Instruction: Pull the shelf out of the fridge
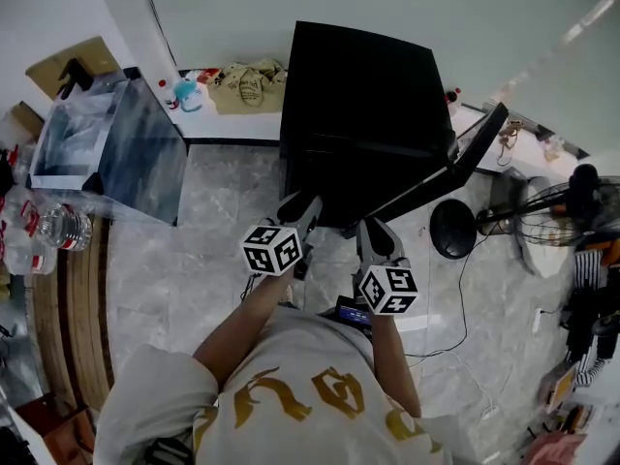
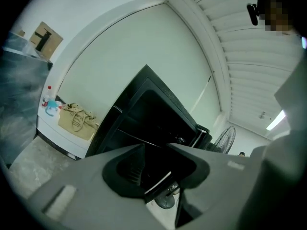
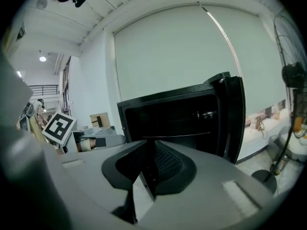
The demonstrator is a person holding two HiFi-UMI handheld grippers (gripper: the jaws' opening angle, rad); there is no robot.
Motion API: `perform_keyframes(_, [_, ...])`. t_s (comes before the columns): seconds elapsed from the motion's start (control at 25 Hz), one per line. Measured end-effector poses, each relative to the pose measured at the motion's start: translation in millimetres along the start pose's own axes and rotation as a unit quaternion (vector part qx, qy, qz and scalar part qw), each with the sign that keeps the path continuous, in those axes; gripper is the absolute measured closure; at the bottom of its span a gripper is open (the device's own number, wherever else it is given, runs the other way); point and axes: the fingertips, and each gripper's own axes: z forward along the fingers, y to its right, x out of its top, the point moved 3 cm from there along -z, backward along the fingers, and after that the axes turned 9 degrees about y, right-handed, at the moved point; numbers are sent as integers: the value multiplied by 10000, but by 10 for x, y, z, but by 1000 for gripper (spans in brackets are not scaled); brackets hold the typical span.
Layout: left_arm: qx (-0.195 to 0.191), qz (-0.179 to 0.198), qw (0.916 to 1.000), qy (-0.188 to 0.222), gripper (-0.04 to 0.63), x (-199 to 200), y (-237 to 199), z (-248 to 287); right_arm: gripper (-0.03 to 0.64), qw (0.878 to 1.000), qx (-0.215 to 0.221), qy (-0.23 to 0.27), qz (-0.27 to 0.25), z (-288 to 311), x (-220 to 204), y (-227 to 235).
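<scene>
A small black fridge (image 1: 363,105) stands on the marble floor with its door (image 1: 455,168) swung open to the right. Inside it, a thin shelf (image 3: 192,135) runs across the dark cavity, and it also shows in the left gripper view as the shelf (image 2: 132,134). My left gripper (image 1: 302,201) and right gripper (image 1: 373,226) both hover just before the fridge's open front. The left gripper (image 2: 156,145) is open with nothing between its jaws. On the right gripper (image 3: 146,143) the jaws stand a narrow gap apart, also holding nothing.
A clear plastic box (image 1: 107,148) and water bottles (image 1: 58,226) sit at the left. A canvas bag (image 1: 247,85) rests on a white ledge behind. A standing fan (image 1: 552,211), its round base (image 1: 452,229) and floor cables lie right of the door.
</scene>
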Motion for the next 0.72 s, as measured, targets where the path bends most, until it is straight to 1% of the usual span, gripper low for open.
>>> perform_keyframes(0.16, [3,-181,9998,2,468,9,-102,71,526,9999,-90,-7,-72,43,20,0])
perform_keyframes(0.36, [-59,-165,9998,-90,468,-2,-91,189,518,9998,-196,2,9,75,28,74])
perform_keyframes(0.48, [-41,-247,9996,-110,468,-44,-91,272,520,9999,-167,-40,-16,96,13,131])
perform_keyframes(0.6, [34,-433,9990,-105,468,-99,-114,373,520,9998,-129,-101,-114,138,17,220])
perform_keyframes(0.72, [116,-755,9971,-11,468,-129,-127,468,520,9998,-118,-132,-81,170,26,314])
